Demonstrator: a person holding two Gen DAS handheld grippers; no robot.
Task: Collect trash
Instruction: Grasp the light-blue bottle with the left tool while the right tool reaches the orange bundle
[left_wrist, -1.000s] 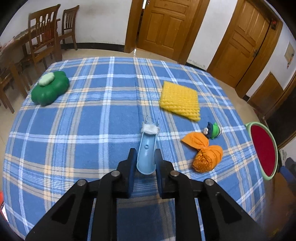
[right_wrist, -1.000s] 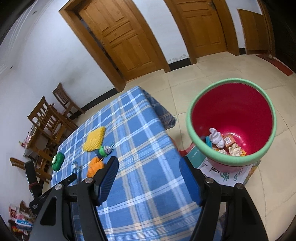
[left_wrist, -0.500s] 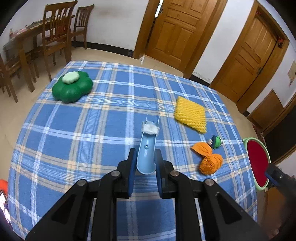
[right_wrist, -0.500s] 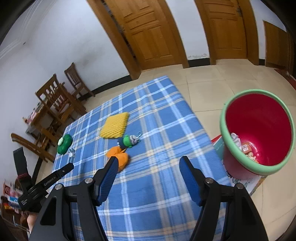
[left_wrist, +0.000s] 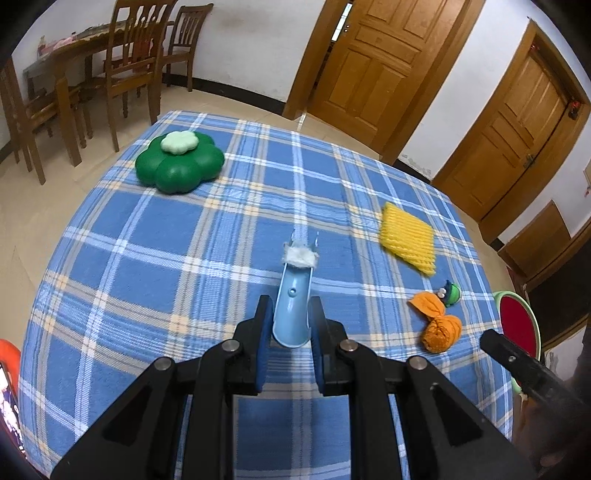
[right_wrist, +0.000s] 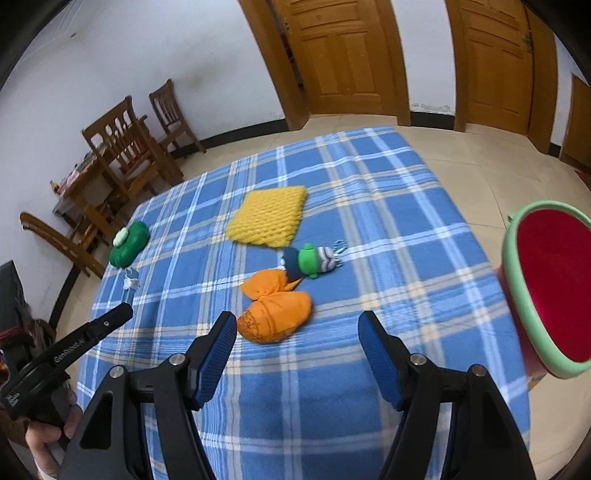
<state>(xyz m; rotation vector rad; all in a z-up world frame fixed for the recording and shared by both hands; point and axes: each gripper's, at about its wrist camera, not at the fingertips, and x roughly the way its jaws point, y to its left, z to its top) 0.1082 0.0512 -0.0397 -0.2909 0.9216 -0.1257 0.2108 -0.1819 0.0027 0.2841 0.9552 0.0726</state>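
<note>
Left wrist view: the left tongs (left_wrist: 290, 338) are clamped on a pale blue plastic scoop-shaped tool (left_wrist: 293, 302) with a white fluffy wad (left_wrist: 299, 255) at its tip. The blue plaid-covered worktop (left_wrist: 147, 258) carries a yellow foam mesh sleeve (left_wrist: 407, 237) at 2 o'clock and a knotted orange mesh bag (left_wrist: 437, 325) at 3 o'clock.

Right wrist view: the right tongs (right_wrist: 297, 343) stand wide and empty, with the orange bag (right_wrist: 275, 308) just beyond them at 11 o'clock. The green-rimmed red bin (right_wrist: 550, 291) stands at 3 o'clock. Judged step: approach for pickup. Next move: lower, centre on the bag, close. The left tongs' arm (right_wrist: 79, 341) bears lettering resembling "GenRobot.AI".
</note>
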